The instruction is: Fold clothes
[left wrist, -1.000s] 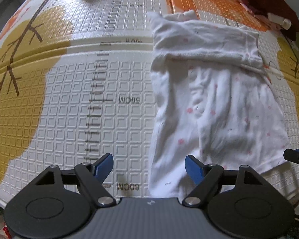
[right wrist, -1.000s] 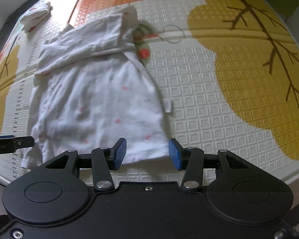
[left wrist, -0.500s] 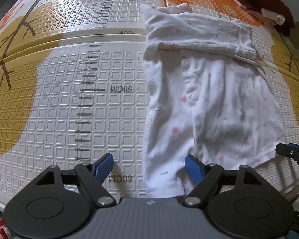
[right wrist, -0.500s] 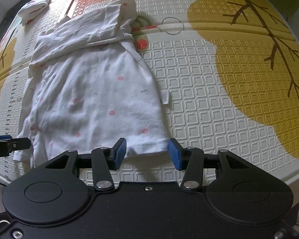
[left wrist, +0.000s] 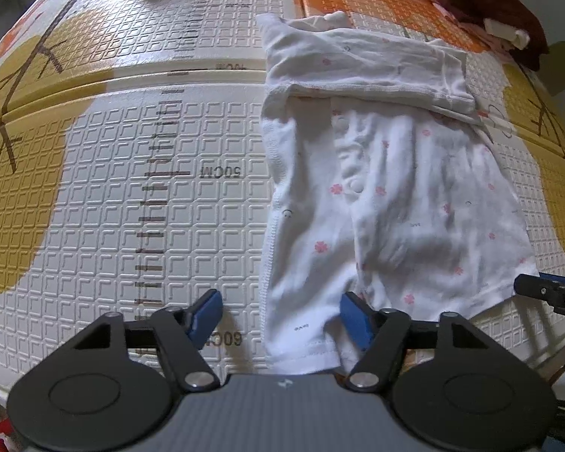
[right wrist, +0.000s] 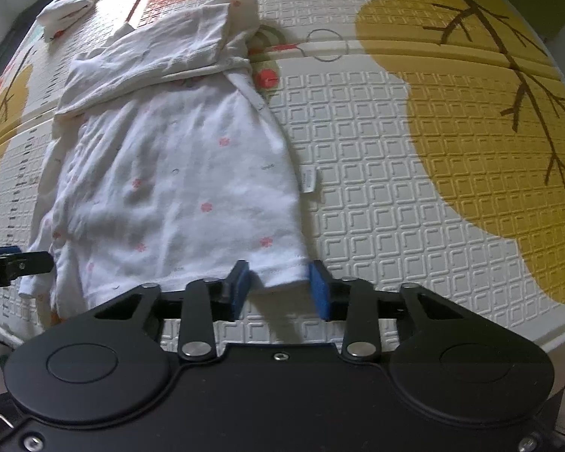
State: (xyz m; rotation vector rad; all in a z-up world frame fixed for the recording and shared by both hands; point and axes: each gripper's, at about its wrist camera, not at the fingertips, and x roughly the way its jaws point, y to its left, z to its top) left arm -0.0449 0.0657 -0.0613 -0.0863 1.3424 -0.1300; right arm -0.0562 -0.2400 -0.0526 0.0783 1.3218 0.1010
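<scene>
A white baby garment with small pink flowers lies flat on the play mat, sleeves folded across its top; it also shows in the right wrist view. My left gripper is open, its blue pads either side of the garment's near left hem corner. My right gripper is open, its pads straddling the near right hem corner. The right gripper's tip shows in the left wrist view, and the left gripper's tip in the right wrist view.
A foam play mat with yellow tree prints and a printed ruler covers the surface. A small folded white cloth lies at the far left. A dark red garment pile sits at the far right. The mat's near edge is just below both grippers.
Both grippers have moved forward to the garment's near hem. The right gripper's pads now straddle the hem corner. Both stayed open.
</scene>
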